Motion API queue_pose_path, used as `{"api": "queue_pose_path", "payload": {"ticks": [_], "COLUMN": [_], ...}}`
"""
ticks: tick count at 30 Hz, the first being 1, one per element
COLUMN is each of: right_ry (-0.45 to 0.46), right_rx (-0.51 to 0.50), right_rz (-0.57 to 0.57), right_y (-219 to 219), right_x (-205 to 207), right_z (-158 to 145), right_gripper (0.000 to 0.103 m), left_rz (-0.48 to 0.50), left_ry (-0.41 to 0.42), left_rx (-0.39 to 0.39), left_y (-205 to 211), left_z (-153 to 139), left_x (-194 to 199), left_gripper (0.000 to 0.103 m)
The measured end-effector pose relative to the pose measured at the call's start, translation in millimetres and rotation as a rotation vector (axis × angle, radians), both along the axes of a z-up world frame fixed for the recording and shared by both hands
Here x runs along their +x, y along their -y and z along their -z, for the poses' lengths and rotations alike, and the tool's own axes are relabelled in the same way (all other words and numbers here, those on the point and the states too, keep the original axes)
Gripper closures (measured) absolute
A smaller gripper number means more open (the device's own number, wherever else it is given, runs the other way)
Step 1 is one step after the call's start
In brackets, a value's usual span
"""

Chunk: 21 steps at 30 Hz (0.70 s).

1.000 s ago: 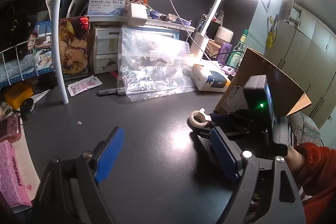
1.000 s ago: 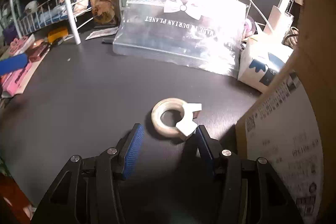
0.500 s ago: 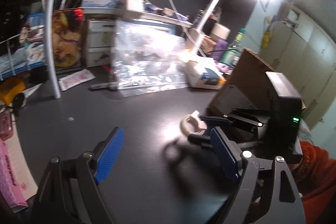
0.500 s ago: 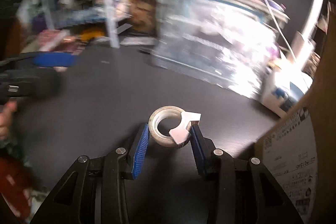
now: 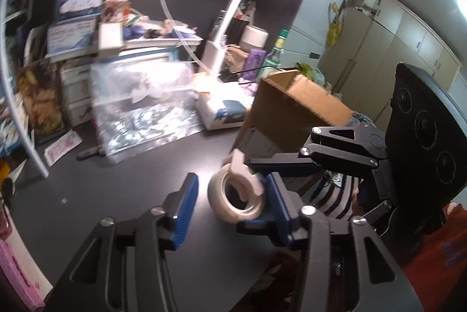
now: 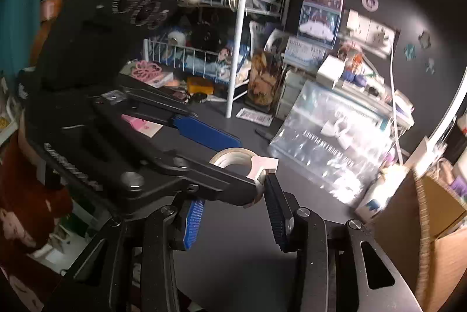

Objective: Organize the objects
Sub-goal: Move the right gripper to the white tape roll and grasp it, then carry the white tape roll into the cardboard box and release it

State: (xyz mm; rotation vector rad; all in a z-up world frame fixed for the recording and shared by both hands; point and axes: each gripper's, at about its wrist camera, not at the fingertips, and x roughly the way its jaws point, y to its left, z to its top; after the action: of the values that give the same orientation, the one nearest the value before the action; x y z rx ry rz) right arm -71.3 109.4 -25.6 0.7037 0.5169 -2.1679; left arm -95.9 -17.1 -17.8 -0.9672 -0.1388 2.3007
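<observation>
Right gripper (image 6: 235, 192): clamped on the tape roll (image 5: 221, 204), one pad on each side of the ring. In the right wrist view its left pad is partly hidden behind a finger of the other tool.

Left gripper (image 5: 232, 183): jaws apart, straddling the same roll. The right blue pad (image 5: 277, 201) is against or just beside the roll's rim (cannot tell which). The left pad stands clear of it, with bare bench showing between.

Tape roll: pale and translucent, with a white tab sticking up from its top edge. It is tilted, hole facing the left wrist camera. Whether its lower rim touches the bench (image 5: 131, 195) cannot be told.

Position: toward the right side of the dark bench, just beside the cardboard box (image 5: 286, 113).

Surroundings: a clear plastic bag (image 5: 140, 119) stands along the bench's back edge. The lit desk lamp (image 5: 233, 14) rises behind it, and a white wire rack (image 6: 236, 49) occupies the back-left corner.
</observation>
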Motion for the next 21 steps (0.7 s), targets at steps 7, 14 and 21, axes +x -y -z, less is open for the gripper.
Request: {"api": "queue_pose_path", "payload": {"ticks": [7, 14, 21], "right_ry": [-0.062, -0.047, 0.057], "right_rx": [0.013, -0.012, -0.008], "right_rz": [0.045, 0.137, 0.231], "right_y": [-34.3, -94.9, -150.1], "right_x": [-0.7, -19.9, -52.7], "right_z": [-25.6, -54.3, -51.7], "right_gripper": [0.068, 0.068, 0.068], "left_rz": [0.053, 0.135, 0.203], "left_ry": [-0.052, -0.054, 0.025], "left_rx": [-0.091, -0.105, -0.142], "left_y": [-55.2, -117.4, -176.6], "left_z": [-35.5, -59.8, -49.7], "left_x": [-14.1, -46.4, -87.2], "left_gripper": [0.071, 0.071, 0.072]}}
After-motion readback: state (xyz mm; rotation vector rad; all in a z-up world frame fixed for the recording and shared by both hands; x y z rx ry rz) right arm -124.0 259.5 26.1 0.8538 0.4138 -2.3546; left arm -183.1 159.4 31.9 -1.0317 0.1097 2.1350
